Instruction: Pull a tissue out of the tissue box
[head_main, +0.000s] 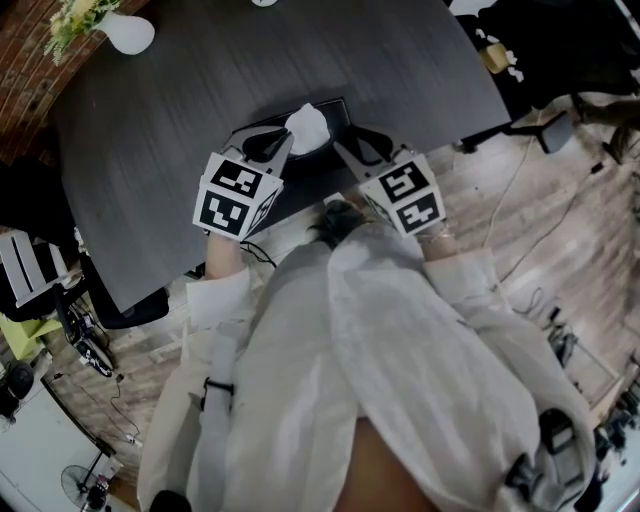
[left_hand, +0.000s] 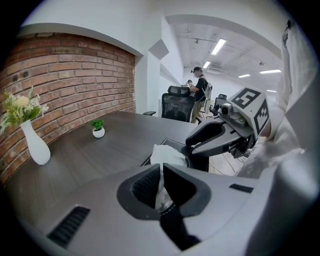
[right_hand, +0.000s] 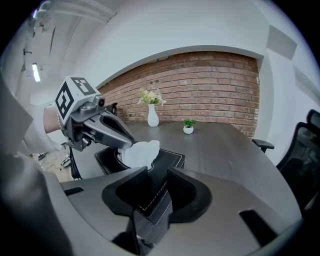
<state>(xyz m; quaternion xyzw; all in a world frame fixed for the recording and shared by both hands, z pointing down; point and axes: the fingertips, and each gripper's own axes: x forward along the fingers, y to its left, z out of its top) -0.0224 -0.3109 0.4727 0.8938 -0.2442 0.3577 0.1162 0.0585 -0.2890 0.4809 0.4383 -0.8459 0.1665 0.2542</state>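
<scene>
While the left gripper (left_hand: 162, 174) was clenched on the white tissue (left_hand: 168, 154) rising from the black tissue box (right_hand: 171, 159), the right gripper (right_hand: 157, 176) clamped that box's near corner (dark table (head_main: 200, 120) beneath both).

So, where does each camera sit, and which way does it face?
Head view: on the head, facing down at the table; sleeves, left gripper, right gripper show.
Left gripper view: on that gripper, along jaws shut on the tissue.
Right gripper view: likewise, jaws gripping the tissue box.
Both gripper views share the tissue.
</scene>
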